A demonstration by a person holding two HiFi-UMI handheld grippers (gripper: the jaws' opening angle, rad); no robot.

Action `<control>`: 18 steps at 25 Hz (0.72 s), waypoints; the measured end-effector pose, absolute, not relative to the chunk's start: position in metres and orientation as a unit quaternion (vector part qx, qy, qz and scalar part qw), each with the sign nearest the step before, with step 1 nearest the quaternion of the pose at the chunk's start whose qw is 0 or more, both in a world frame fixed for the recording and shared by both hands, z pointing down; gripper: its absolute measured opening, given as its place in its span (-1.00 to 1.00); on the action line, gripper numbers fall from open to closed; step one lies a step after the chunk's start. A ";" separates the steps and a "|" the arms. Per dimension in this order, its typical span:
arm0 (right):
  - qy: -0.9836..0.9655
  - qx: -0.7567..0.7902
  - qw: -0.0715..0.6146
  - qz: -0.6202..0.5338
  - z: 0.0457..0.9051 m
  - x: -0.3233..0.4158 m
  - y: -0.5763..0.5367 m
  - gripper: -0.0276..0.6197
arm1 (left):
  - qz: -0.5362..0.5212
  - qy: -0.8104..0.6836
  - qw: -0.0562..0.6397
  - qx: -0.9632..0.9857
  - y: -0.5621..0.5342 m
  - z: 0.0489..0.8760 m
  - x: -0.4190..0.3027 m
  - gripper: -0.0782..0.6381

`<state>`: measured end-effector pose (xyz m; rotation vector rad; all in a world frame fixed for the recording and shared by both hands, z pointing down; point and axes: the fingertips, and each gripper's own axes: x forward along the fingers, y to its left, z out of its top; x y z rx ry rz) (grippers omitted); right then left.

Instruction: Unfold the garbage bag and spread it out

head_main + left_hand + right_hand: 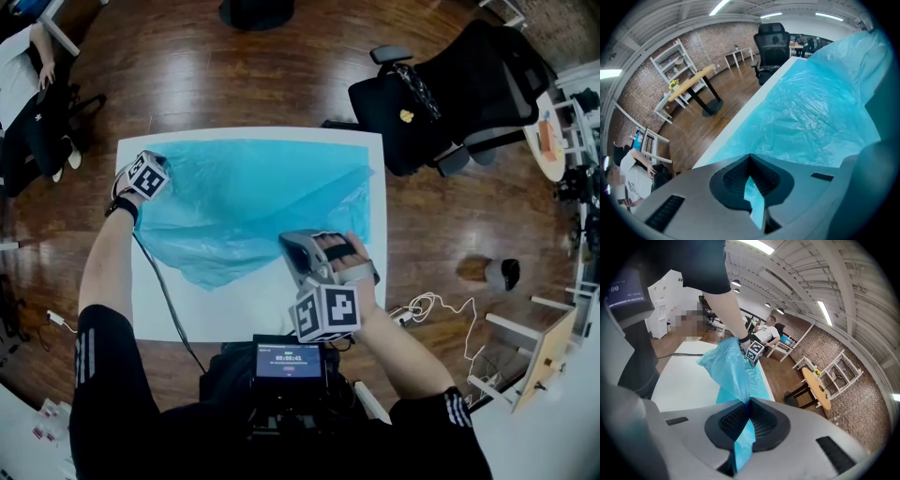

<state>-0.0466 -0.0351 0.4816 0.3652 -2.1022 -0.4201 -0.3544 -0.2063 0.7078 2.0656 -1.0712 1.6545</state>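
Observation:
A translucent blue garbage bag [244, 202] lies partly spread over the white table [234, 305]; its near edge is gathered into a fold. At the table's left edge my left gripper [153, 178] is shut on a corner of the bag, and blue film [754, 199] shows pinched between its pads. My right gripper [292, 246] holds the near edge of the bag lifted off the table. Its jaws are shut on the film [740, 446], and the bag [731, 369] stretches from them toward the left gripper's marker cube [754, 350].
A black office chair [450, 94] stands beyond the table's right corner. A cable [169, 300] runs across the table's left side. A white cord [431, 307] and a small cup [502, 272] lie on the wooden floor at right. A seated person [28, 84] is at far left.

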 end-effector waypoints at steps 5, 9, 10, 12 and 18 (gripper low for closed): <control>-0.857 0.147 0.472 -0.142 0.491 -0.044 -0.016 -0.85 | 0.577 -0.373 0.139 0.713 -0.207 0.704 -0.357 -0.78; -0.862 0.156 0.471 -0.105 0.498 -0.036 -0.010 -0.85 | 0.577 -0.371 0.142 0.713 -0.206 0.709 -0.355 -0.78; -0.864 0.157 0.469 -0.094 0.499 -0.034 -0.008 -0.85 | 0.577 -0.371 0.143 0.714 -0.206 0.710 -0.355 -0.78; -0.870 0.158 0.463 -0.063 0.503 -0.031 -0.004 -0.85 | 0.580 -0.374 0.141 0.710 -0.207 0.708 -0.356 -0.78; -0.890 0.153 0.420 0.085 0.518 -0.022 0.021 -0.85 | 0.576 -0.370 0.147 0.714 -0.206 0.716 -0.353 -0.78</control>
